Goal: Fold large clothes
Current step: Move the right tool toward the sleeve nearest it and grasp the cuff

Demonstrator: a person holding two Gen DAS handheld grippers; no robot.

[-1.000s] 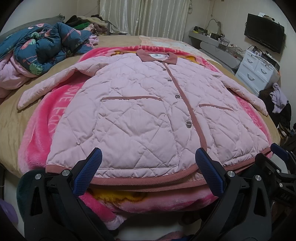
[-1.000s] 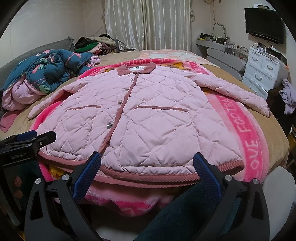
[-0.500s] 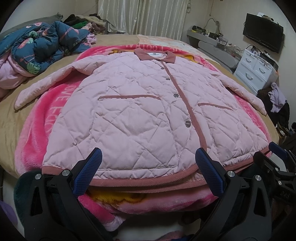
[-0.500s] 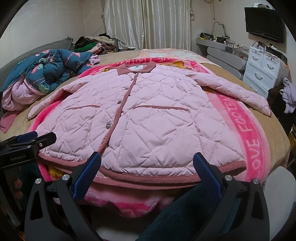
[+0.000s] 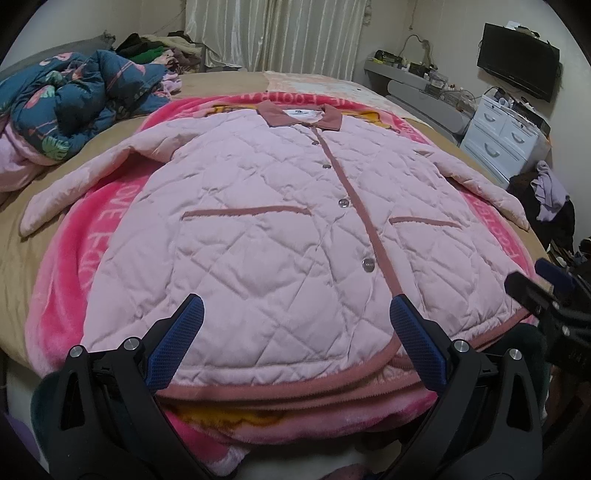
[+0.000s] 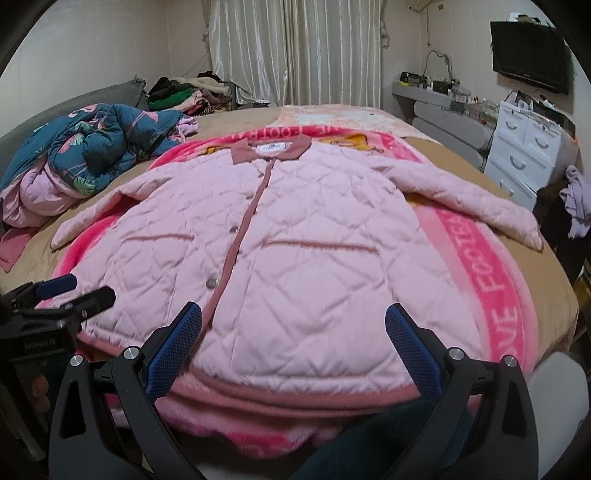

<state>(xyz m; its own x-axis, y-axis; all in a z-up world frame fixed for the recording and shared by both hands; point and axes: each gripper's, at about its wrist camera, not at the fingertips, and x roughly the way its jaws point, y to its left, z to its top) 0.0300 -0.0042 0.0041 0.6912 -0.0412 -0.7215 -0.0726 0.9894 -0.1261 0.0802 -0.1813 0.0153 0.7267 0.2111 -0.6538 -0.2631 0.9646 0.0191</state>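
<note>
Advancing both grippers onto jacket (image 5: 258,236) hem at lower frame since last frames; left gripper (image 5: 295,343) and right gripper (image 6: 293,345) spread wide, gripping nothing; folding not begun.

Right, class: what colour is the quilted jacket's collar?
Dusty rose, darker than the pale pink jacket; the collar shows best in the right wrist view.

Bright pink blanket (image 5: 92,236) with white lettering spread over tan bedsheet (image 5: 14,266), centre of frame. Crumpled navy floral quilt (image 5: 74,99) lay upper left; heap of mixed clothes (image 6: 184,92) behind it. Pale curtains (image 5: 280,33) hung top centre. White drawer unit (image 5: 502,140) stood at right, black TV (image 5: 517,59) mounted upper right.
</note>
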